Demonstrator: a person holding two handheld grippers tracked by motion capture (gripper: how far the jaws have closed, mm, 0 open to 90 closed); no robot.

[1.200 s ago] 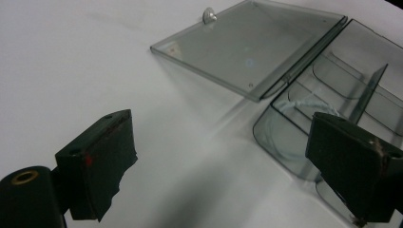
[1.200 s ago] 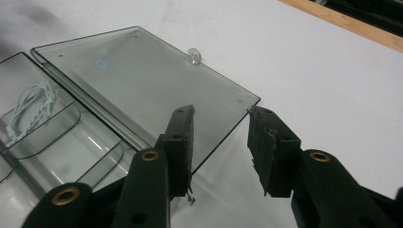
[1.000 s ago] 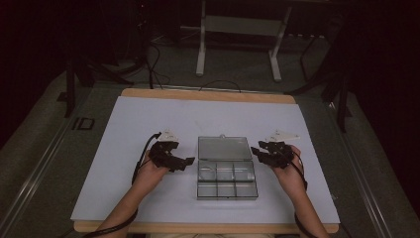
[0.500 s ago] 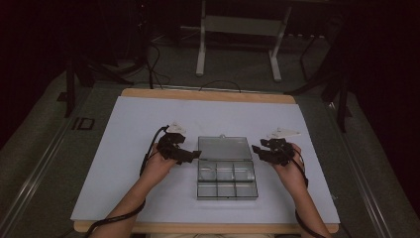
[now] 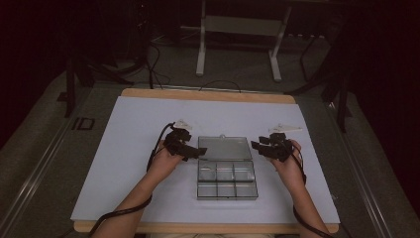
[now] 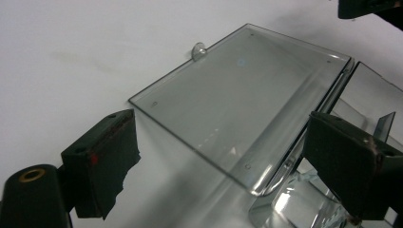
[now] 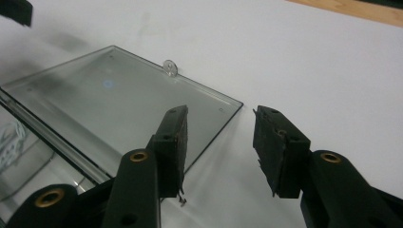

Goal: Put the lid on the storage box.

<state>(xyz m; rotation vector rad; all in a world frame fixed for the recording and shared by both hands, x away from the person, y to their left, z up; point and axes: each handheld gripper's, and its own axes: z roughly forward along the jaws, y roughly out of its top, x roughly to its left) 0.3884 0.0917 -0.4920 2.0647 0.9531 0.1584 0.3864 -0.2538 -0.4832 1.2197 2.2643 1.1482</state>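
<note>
A clear plastic box [image 5: 227, 168] lies open on the white table [image 5: 133, 129], with the left gripper [image 5: 190, 151] and right gripper [image 5: 258, 145] beside its flat lid [image 6: 242, 102], both spread apart and holding nothing.

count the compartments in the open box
6, in the box: three in the far row next to the hinge and the flat-lying lid, three in the near row toward the person. All show through the clear plastic; none seem hidden.
</note>
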